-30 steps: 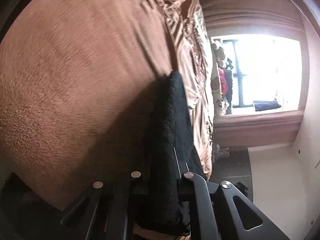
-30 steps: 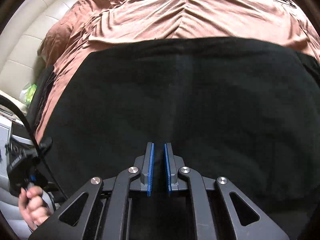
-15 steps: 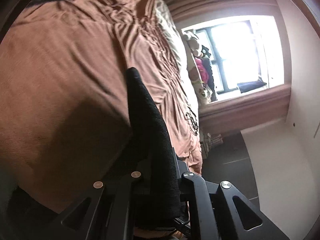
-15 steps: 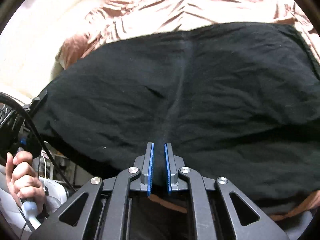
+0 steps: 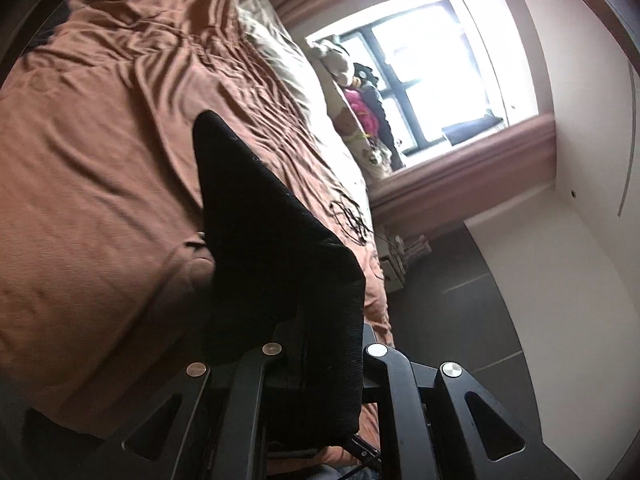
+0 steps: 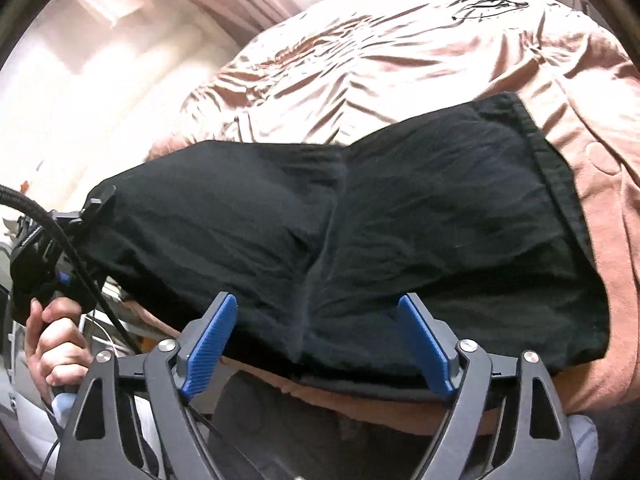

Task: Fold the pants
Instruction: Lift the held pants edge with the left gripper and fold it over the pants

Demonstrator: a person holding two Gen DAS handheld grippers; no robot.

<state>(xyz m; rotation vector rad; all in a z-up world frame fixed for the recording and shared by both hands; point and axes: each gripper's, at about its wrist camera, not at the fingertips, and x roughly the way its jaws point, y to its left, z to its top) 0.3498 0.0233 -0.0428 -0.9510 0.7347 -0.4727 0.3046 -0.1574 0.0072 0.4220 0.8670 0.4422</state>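
The left gripper [image 5: 320, 364] pinches the soft black cloth pants [image 6: 400, 216] tight; the right gripper [image 6: 318, 344] has just let go. Its blue jaws gape wide — pants drape over the wrinkled brown bedspread [image 6: 380, 40].

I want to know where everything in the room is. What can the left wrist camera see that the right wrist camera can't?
Only the left wrist view shows the bright window, the soft toys beside it and the dark floor. Its left gripper is shut on a bunched bit of the black pants.

Only the right wrist view shows the pants spread wide, a hand holding the other gripper's handle, and the right gripper, whose jaws have just been opening, with the blue pads off the cloth.

Both show the pants and the brown bedspread.
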